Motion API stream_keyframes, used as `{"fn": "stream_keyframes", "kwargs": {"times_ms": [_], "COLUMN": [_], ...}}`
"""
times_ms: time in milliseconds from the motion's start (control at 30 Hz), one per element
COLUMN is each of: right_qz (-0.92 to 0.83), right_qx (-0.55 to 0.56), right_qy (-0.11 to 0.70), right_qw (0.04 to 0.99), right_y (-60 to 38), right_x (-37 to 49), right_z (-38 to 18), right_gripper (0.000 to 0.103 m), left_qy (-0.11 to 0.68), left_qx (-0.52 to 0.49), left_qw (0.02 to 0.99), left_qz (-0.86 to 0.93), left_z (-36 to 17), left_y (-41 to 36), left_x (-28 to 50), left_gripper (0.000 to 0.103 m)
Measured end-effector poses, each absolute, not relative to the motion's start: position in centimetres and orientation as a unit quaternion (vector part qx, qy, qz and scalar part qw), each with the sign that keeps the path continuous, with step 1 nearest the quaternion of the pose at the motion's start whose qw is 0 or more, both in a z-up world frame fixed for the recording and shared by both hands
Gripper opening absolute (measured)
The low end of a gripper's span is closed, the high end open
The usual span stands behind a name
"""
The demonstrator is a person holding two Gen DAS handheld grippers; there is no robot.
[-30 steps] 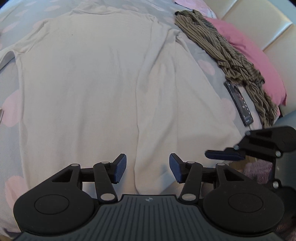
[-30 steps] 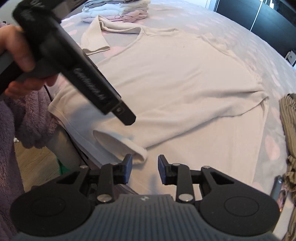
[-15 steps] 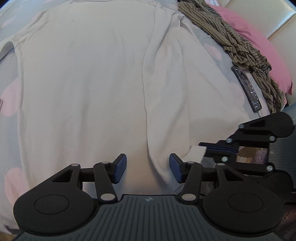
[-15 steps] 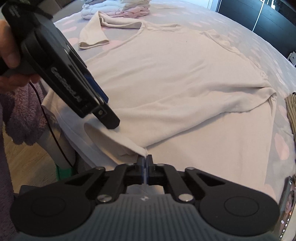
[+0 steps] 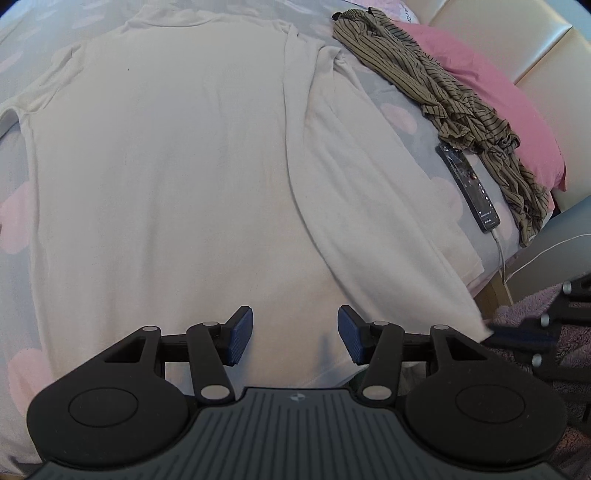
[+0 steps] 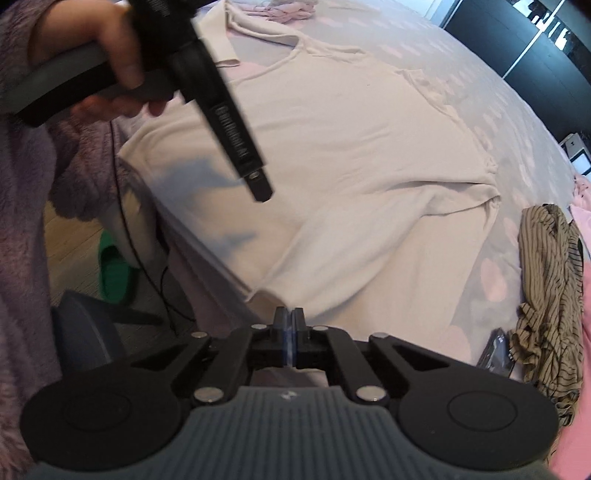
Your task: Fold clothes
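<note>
A cream long-sleeved shirt (image 5: 177, 177) lies spread flat on the grey bedsheet with pink spots (image 5: 406, 110), one sleeve folded down along its right side. My left gripper (image 5: 295, 336) hovers open over the shirt's bottom hem with nothing between its blue pads. In the right wrist view the left gripper (image 6: 258, 184) shows as a black tool held in a hand above the shirt (image 6: 351, 155). My right gripper (image 6: 289, 325) is shut on the cuff of that sleeve at the bed's near edge, and the cloth rises a little to the jaws. The right gripper (image 5: 517, 336) also shows at the left wrist view's right edge.
A brown striped garment (image 5: 443, 92) lies over a pink pillow (image 5: 498, 92), with a dark phone (image 5: 469, 184) on a white cable beside it. Folded clothes (image 6: 288, 7) sit at the far end. A green slipper (image 6: 114, 269) and a grey chair base (image 6: 85, 332) are on the floor.
My right gripper has closed on the sleeve cuff and lifted it off the bed, drawing it sideways. The left gripper has stayed open over the hem.
</note>
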State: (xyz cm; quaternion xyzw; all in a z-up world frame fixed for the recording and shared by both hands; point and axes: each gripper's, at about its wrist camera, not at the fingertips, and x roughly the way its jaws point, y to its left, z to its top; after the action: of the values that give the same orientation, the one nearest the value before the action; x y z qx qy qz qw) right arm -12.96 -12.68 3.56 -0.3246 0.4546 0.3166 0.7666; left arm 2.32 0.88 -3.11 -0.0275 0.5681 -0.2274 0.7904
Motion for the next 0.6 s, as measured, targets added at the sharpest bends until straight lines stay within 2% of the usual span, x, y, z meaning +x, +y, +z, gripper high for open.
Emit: {"fn": "stream_keyframes", "kwargs": {"times_ms": [167, 300, 400, 433, 467, 600], "right_qz": [0.333, 0.315, 0.296, 0.289, 0.283, 0.267], "right_qx": [-0.336, -0.336, -0.34, -0.34, -0.339, -0.318], "right_qy": [0.482, 0.485, 0.481, 0.476, 0.471, 0.454], "right_qw": [0.738, 0.743, 0.752, 0.758, 0.764, 0.788], "right_y": [-12.3, -13.5, -14.8, -15.3, -15.8, -18.3], "right_x": [-13.9, -12.8, -10.7, -9.9, -9.0, -4.8], "right_z": [2.2, 3.2, 3.9, 4.1, 4.3, 5.1], "right_gripper": [0.004, 0.007, 0.021, 0.033, 0.036, 0.034], "left_qy": [0.567, 0.568, 0.562, 0.559, 0.555, 0.542], "left_qx": [-0.023, -0.027, -0.034, -0.037, -0.038, -0.026], "left_qw": [0.792, 0.793, 0.798, 0.801, 0.803, 0.81], "left_qz": [-0.224, -0.218, -0.213, -0.213, -0.213, -0.222], "left_z": [-2.8, -2.0, -1.1, -0.8, -0.5, 0.8], "left_y": [0.9, 1.4, 1.7, 1.7, 1.7, 1.2], "left_x": [2.5, 3.5, 4.6, 5.1, 5.6, 7.9], "left_gripper": [0.049, 0.049, 0.049, 0.049, 0.049, 0.049]}}
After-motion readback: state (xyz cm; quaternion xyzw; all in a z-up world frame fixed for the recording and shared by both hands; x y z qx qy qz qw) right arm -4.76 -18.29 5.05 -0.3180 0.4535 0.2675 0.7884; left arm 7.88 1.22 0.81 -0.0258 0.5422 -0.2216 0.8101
